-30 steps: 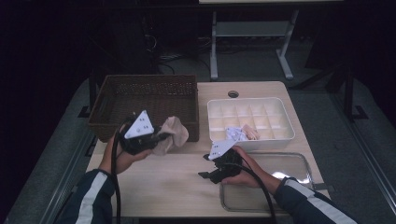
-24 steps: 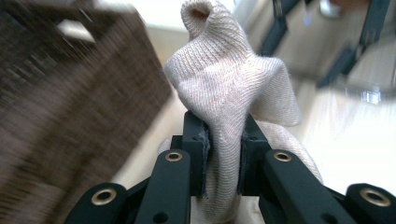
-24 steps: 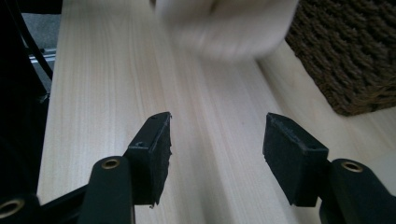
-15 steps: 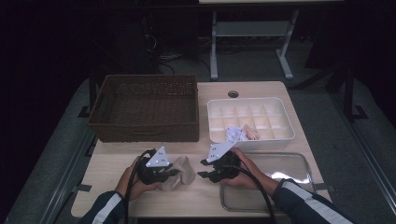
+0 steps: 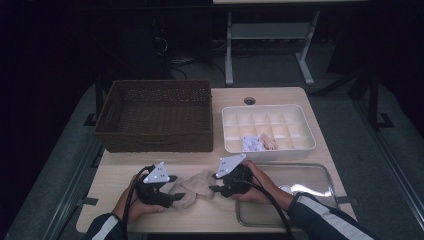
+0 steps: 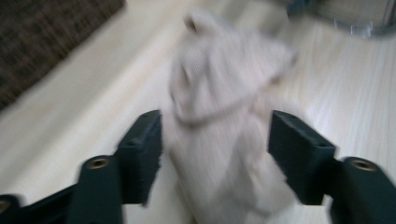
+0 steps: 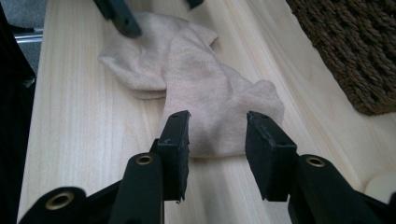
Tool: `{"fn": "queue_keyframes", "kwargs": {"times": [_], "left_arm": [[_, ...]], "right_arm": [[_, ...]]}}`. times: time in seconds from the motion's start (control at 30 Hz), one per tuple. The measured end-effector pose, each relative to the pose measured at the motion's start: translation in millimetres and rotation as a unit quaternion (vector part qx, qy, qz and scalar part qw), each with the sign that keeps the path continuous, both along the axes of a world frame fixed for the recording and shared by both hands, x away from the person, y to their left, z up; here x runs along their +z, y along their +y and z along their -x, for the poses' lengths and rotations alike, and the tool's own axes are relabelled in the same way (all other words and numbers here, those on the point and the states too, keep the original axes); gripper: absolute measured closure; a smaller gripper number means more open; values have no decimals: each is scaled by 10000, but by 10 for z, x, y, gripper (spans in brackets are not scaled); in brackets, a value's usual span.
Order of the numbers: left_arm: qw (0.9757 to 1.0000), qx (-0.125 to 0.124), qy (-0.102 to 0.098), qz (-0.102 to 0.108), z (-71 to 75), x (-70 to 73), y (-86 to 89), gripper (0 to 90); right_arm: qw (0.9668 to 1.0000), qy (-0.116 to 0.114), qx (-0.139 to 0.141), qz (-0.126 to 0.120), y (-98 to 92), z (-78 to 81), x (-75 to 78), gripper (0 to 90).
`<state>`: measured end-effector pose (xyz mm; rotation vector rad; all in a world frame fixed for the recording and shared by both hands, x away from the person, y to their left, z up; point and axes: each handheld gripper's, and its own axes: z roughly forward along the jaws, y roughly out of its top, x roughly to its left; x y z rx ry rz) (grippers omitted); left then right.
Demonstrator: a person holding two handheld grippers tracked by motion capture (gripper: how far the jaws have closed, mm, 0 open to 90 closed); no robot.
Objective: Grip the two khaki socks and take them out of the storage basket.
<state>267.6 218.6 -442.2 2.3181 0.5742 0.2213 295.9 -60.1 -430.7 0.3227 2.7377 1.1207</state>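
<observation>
A beige sock [image 5: 192, 186] lies crumpled on the wooden table, between my two grippers. My left gripper [image 5: 175, 196] is at the sock's left end. Its jaws have just been opening and now stand wide apart, with the sock [image 6: 219, 93] between them and lying loose on the table. My right gripper [image 5: 214, 189] points at the other end. Its jaws have just been closing and stand part-way apart around the sock's edge [image 7: 215, 112], without visibly pressing it. The left gripper's fingers [image 7: 119, 16] show at the far end of the sock in the right gripper view.
A dark wicker basket [image 5: 157, 112] stands at the back left. A white compartment box [image 5: 270, 150] at the back right holds small bundled items [image 5: 257, 142]. A shallow metal tray [image 5: 320, 175] lies at the front right, under my right forearm.
My left hand came down from in front of the basket to the table's front with the sock. Its jaws have opened and the sock now rests on the table. My right hand stayed put.
</observation>
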Motion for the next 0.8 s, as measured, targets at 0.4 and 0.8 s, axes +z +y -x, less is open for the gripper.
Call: {"fn": "queue_keyframes", "kwargs": {"times": [0.4, 0.8], "left_arm": [[9987, 454, 165, -183, -187, -167, 173, 499], [9930, 1175, 102, -51, -521, -199, 441, 494]], "right_arm": [[9990, 59, 228, 391, 274, -15, -232, 594], [9983, 233, 344, 421, 213, -37, -275, 603]]}}
